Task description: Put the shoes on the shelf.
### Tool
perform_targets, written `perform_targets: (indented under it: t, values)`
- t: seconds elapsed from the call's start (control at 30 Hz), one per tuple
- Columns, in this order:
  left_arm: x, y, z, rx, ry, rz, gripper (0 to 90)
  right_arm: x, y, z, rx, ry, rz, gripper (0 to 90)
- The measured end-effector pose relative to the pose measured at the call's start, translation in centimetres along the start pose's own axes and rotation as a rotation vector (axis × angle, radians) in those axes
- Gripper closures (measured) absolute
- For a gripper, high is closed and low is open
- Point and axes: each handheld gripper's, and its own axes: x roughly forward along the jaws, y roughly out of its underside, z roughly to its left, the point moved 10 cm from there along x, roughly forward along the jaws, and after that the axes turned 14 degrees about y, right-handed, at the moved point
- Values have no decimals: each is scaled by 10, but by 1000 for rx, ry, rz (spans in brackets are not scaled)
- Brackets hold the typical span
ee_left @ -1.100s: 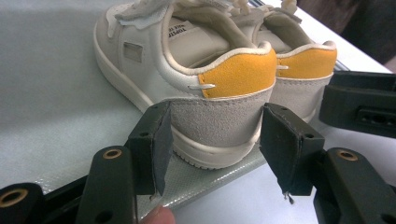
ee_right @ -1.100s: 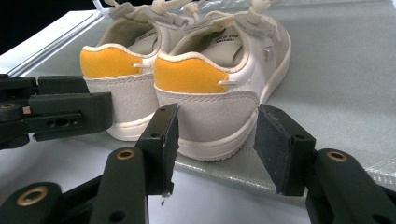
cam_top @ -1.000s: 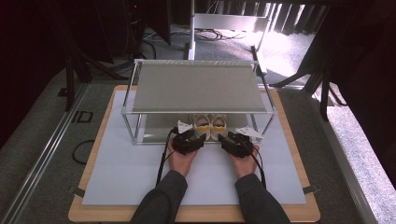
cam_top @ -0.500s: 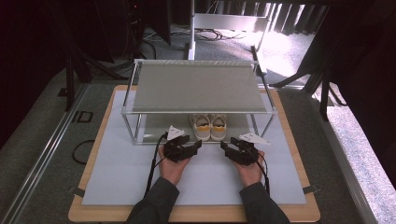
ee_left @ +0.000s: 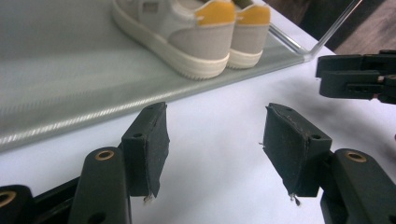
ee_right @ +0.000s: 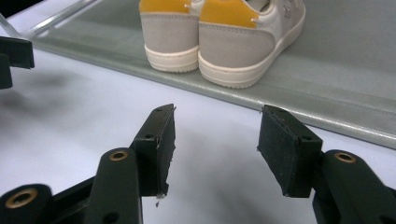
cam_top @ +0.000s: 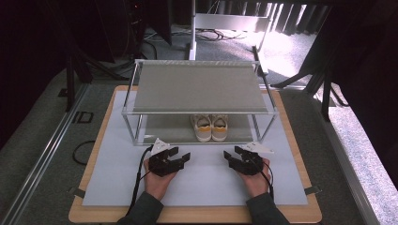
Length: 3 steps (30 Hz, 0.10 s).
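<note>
White mat (cam_top: 206,180), shoes (cam_top: 210,127) on rack (cam_top: 199,89)

Nothing readable is showing anywhere here. The pair of sneakers (cam_top: 210,127), sitting at the centre of the frame on the lower shelf, is showing plain grey and yellow heels with no lettering that can be made out; a small patch on the side of one shoe, at the top of the left gripper view, is too blurred to read. The rack (cam_top: 199,87) and the table (cam_top: 112,187) are carrying no labels or numbers.
</note>
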Motion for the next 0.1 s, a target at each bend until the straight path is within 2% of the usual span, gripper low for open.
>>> perform_targets:
  t: [0.1]
  values:
    - [-3,3,4,10,-22,4,397,-1,0,-4,4,4,0,451]
